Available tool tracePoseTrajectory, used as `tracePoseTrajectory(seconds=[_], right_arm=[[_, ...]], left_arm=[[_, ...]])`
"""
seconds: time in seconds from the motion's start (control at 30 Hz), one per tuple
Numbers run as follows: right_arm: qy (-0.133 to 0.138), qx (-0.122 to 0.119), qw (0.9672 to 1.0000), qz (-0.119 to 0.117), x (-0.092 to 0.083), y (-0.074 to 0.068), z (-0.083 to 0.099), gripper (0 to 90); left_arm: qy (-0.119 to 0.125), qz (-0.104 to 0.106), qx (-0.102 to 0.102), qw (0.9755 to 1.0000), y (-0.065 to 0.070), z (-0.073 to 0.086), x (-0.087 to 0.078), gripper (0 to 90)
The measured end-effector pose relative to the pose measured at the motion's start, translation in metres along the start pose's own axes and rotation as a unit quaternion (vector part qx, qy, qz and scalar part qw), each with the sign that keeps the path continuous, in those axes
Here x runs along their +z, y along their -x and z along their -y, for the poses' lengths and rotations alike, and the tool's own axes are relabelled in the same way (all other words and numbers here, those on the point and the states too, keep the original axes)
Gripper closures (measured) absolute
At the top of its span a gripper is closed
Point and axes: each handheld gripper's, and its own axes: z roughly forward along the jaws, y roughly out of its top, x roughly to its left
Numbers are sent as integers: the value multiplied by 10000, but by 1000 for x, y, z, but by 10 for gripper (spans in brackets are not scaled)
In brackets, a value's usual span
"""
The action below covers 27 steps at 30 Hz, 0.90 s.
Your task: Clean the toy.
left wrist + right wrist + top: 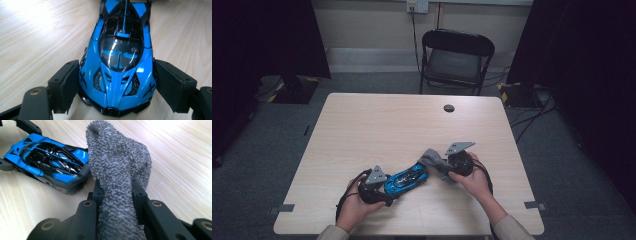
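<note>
On table point(362, 125), left hand-held gripper point(113, 82) clamping blue toy car point(120, 62), right hand-held gripper point(117, 192) pinching grey cloth point(117, 170)

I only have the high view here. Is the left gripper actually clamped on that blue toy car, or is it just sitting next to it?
Observer: Clamped. In the left gripper view, the left gripper has its pads against both flanks of the blue toy car, at the nose.
Operator: And the grey thing on the right?
Observer: A nubby grey cloth, pinched between the shut jaws of the right gripper, with its bunched end sticking out past them.
Operator: Is it on the car yet?
Observer: The bunched end is right beside the car's tail. I cannot tell whether they touch.
</note>
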Motion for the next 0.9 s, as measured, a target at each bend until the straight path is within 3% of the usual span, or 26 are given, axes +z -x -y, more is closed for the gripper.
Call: tracePoseTrajectory(seconds=[0.2, 0.33, 0.6, 0.9], right_arm=[[73, 137, 9997, 174, -11, 9, 7, 721], [0, 46, 9998, 214, -14, 6, 9, 721], [-238, -113, 9997, 10, 9, -13, 10, 723], [-224, -37, 9996, 154, 24, -8, 4, 729]], left_arm=[[5, -76, -32, 10000, 1, -4, 5, 229], [9, -138, -124, 9998, 3, -8, 10, 229], [14, -226, -241, 9995, 4, -13, 17, 231], [-45, -137, -307, 9994, 5, -12, 16, 248]])
